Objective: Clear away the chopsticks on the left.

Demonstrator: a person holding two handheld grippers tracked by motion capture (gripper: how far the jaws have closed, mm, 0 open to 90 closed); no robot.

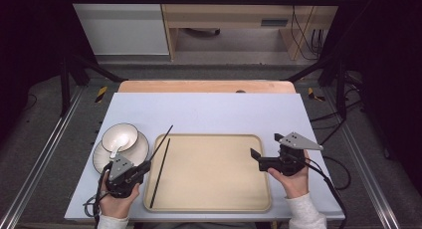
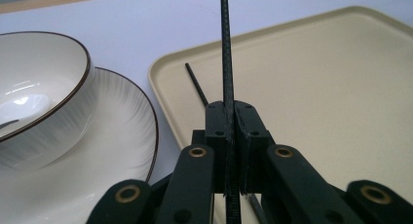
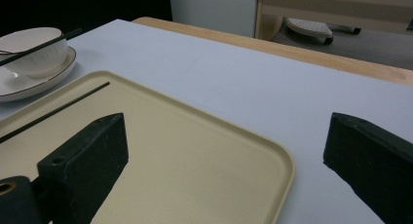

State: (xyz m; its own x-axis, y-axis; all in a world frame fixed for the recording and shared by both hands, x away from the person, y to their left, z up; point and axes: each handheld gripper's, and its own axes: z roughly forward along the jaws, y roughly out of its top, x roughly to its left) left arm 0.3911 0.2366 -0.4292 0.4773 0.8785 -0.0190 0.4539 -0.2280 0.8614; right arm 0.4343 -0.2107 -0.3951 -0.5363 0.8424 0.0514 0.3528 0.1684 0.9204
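My left tool [image 2: 228, 136] is clamped on 1 black chopstick [image 2: 225, 48], lifted over tray [image 1: 209, 189] edge; 2nd chopstick [image 1: 159, 173] lies in tray. Right tool [image 3: 219, 156] is wide open w/ nothing held.

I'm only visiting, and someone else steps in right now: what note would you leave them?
Left gripper: fingers shut on one black chopstick, lifted, tip reaching past the tray's far edge.
Right gripper: open, holding nothing, at the tray's right edge.
Second chopstick lies in the beige tray, left side.
Bowl sits on its plate left of the tray.
Left to do: probably set the held chopstick down.
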